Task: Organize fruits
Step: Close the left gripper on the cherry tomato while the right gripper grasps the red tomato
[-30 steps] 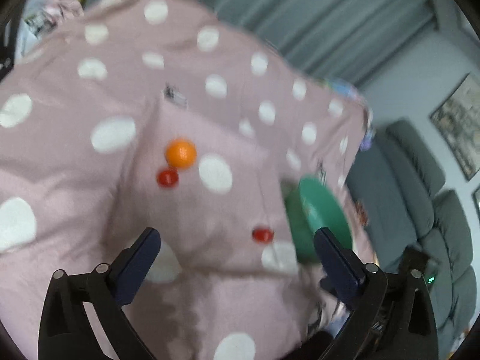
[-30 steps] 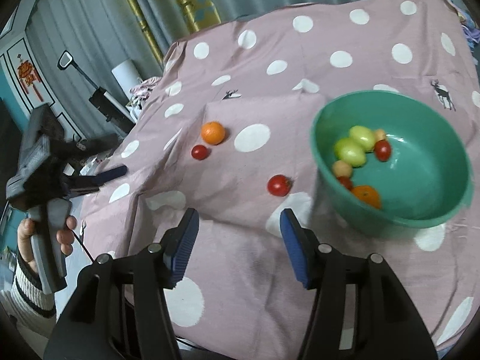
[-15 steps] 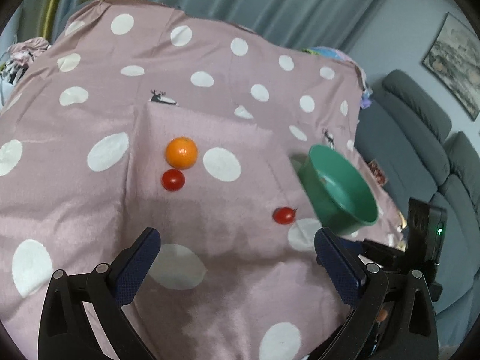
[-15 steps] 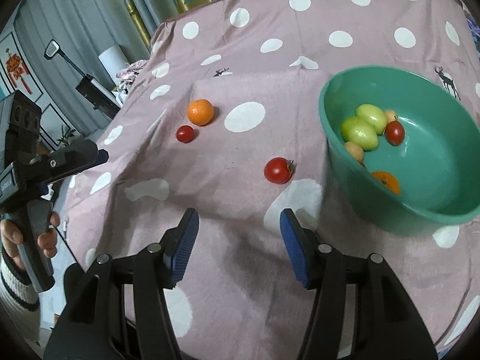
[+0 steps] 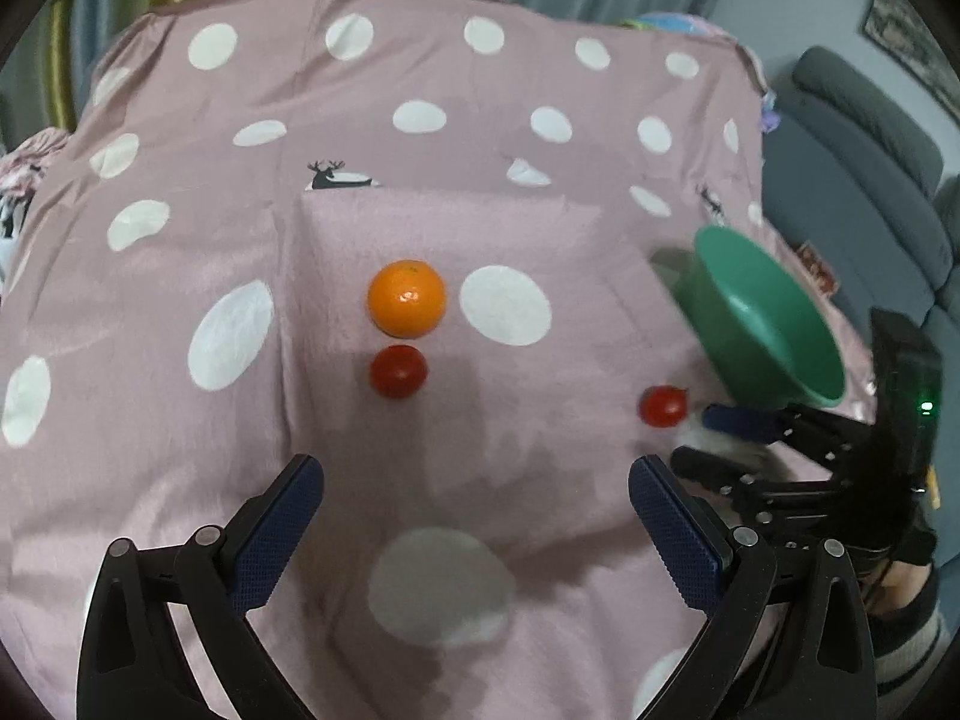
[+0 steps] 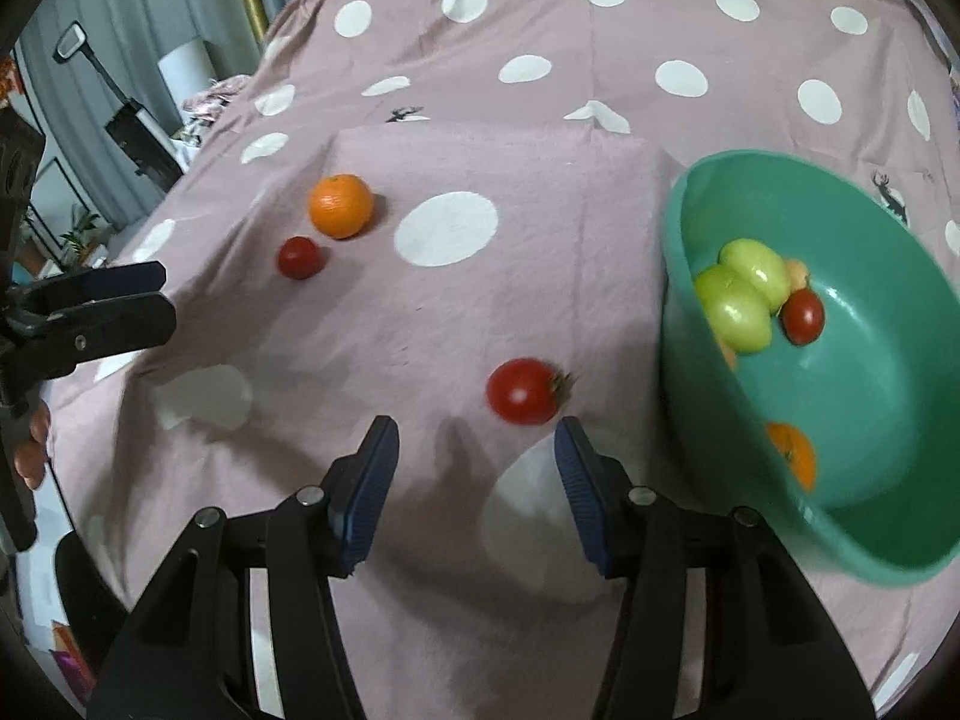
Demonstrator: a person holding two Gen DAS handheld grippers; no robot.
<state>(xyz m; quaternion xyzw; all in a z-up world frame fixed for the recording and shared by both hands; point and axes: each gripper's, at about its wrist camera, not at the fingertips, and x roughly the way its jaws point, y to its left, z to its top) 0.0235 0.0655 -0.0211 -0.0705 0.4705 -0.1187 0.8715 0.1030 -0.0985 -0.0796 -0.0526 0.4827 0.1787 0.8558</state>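
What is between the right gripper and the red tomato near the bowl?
Nothing but bare pink cloth: in the right wrist view the right gripper hangs open just short of the tomato.

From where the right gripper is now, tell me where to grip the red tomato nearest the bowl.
Take the tomato across its round middle, coming down from above with the right gripper, whose open jaws already sit just short of it. Its stem points sideways toward the green bowl, so keep the pads off that end.
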